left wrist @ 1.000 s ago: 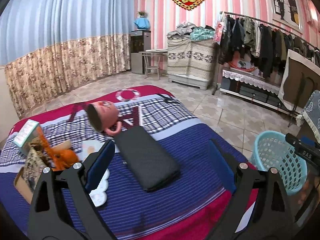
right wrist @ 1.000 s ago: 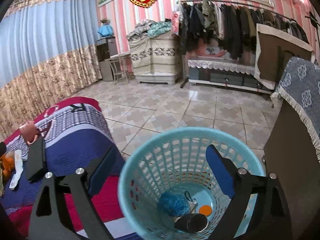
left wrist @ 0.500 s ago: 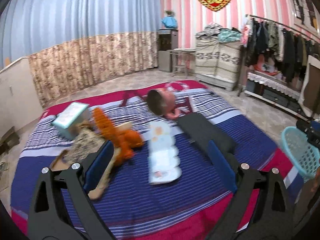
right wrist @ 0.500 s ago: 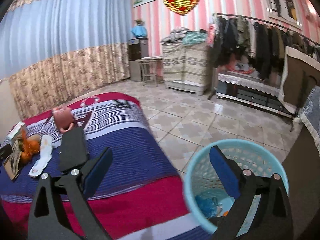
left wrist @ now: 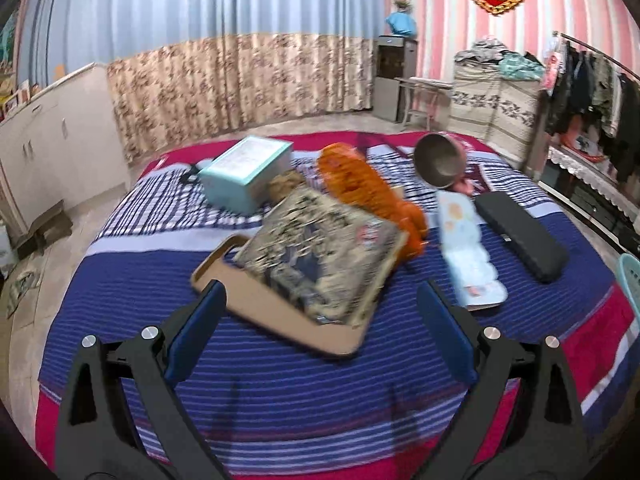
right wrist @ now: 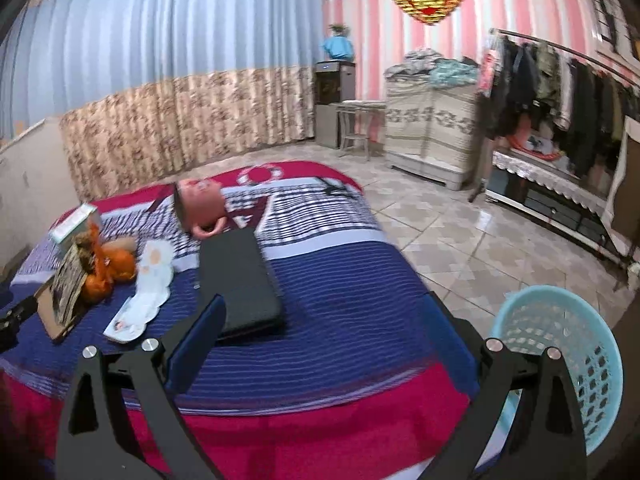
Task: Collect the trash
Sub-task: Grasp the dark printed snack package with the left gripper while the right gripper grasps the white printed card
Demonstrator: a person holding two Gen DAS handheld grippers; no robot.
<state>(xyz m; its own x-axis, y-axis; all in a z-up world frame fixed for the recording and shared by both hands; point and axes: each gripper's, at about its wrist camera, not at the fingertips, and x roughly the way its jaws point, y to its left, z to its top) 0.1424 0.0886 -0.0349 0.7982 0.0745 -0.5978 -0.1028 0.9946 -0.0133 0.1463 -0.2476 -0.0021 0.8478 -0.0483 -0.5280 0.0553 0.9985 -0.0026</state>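
Note:
On the striped bed lie a patterned flat box on cardboard (left wrist: 320,256), an orange wrapper (left wrist: 368,188), a white printed packet (left wrist: 468,256), a teal box (left wrist: 248,168), a pink mug (left wrist: 440,160) and a black case (left wrist: 520,232). My left gripper (left wrist: 320,332) hovers open just in front of the patterned box, with nothing between its fingers. My right gripper (right wrist: 320,332) stands open and empty over the bed's near edge, close to the black case (right wrist: 240,280). The light blue basket (right wrist: 560,352) stands on the floor at its right.
A clothes rack (right wrist: 560,100) and a covered cabinet (right wrist: 432,128) line the far pink wall. Tiled floor (right wrist: 460,232) lies right of the bed. White cupboards (left wrist: 40,148) stand left of the bed, with curtains (left wrist: 240,80) behind.
Both grippers swung left. The left view went from the black case to the patterned box and orange wrapper. The right one left the basket and now faces the bed.

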